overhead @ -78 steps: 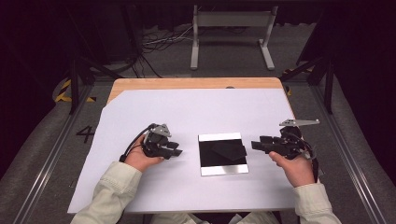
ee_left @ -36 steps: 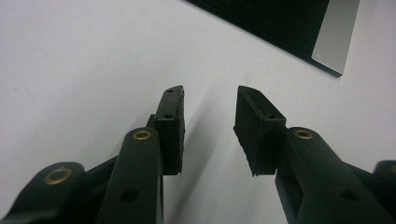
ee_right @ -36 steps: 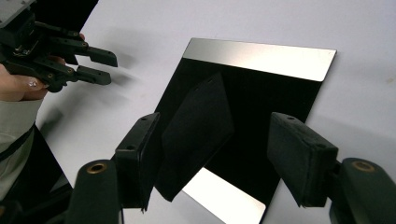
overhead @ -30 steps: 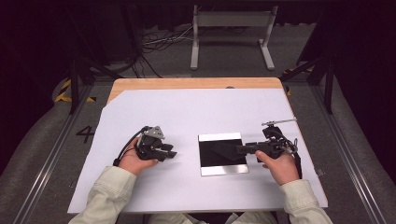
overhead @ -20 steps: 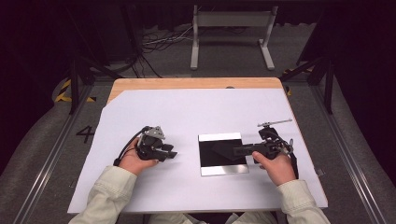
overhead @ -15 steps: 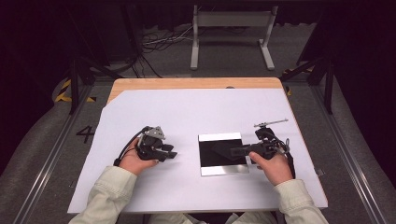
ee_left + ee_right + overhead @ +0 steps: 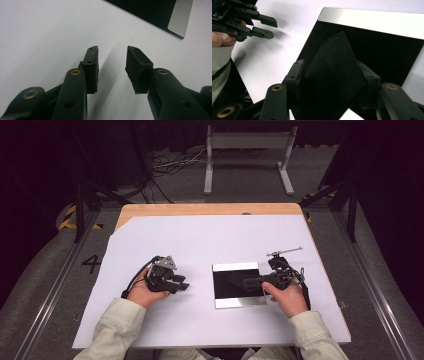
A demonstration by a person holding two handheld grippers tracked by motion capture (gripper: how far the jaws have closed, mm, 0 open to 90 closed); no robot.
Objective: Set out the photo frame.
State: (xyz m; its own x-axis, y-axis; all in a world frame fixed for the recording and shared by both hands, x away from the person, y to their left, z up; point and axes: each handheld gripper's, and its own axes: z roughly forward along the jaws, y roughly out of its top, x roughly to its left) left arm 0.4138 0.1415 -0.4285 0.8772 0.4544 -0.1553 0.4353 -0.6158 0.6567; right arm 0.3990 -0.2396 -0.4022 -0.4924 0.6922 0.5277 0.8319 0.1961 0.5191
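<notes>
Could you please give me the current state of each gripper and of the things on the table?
Left gripper: open, empty, resting beside the mirror.
Right gripper: shut on a black cloth, pressed against the mirror.
Mirror: lying flat on the white sheet.
White sheet: spread flat over the table.

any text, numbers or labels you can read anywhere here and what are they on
"4": painted in dark on the grey floor left of the table, seen in the high view.
Nothing else can be read: the black tablet, the white sheet, the left gripper and the right gripper show no legible print.
</notes>
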